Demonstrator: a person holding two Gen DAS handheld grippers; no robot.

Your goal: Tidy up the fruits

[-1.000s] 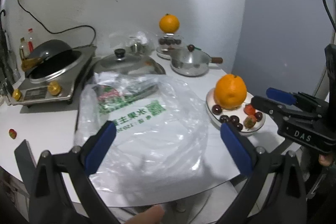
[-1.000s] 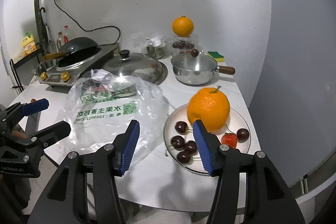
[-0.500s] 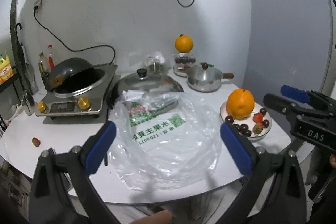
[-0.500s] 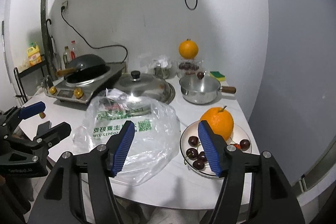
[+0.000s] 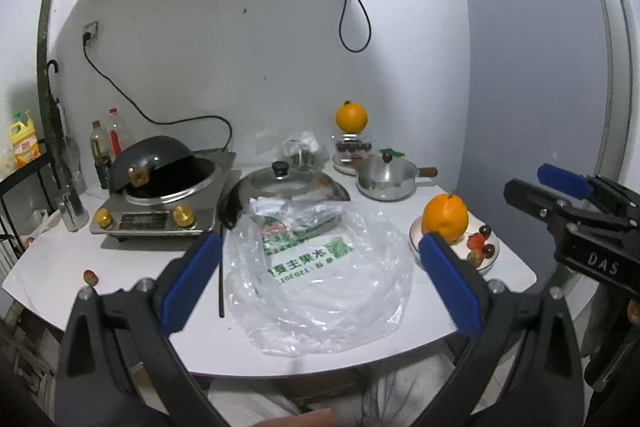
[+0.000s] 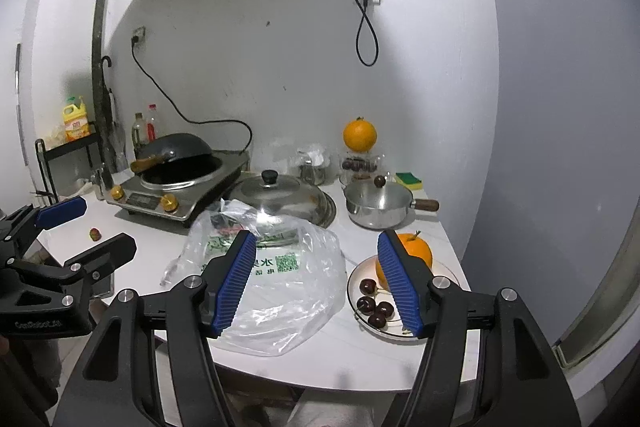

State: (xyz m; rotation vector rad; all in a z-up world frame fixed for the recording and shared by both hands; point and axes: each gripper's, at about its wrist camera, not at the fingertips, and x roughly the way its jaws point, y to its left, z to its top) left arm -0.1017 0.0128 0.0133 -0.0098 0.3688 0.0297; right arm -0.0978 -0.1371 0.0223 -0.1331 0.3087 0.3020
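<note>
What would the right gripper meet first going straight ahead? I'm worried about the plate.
Probably the clear plastic bag on the table; the right gripper is open, and the fruit plate sits just right of its line. Depth is unclear.

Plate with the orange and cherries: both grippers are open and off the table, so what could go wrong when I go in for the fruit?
The plate sits near the table's right edge; a push could slide it off. The orange rests loose beside the cherries and may roll and scatter them. The plastic bag lies slack beside the plate, so an open right gripper could snag it.
</note>
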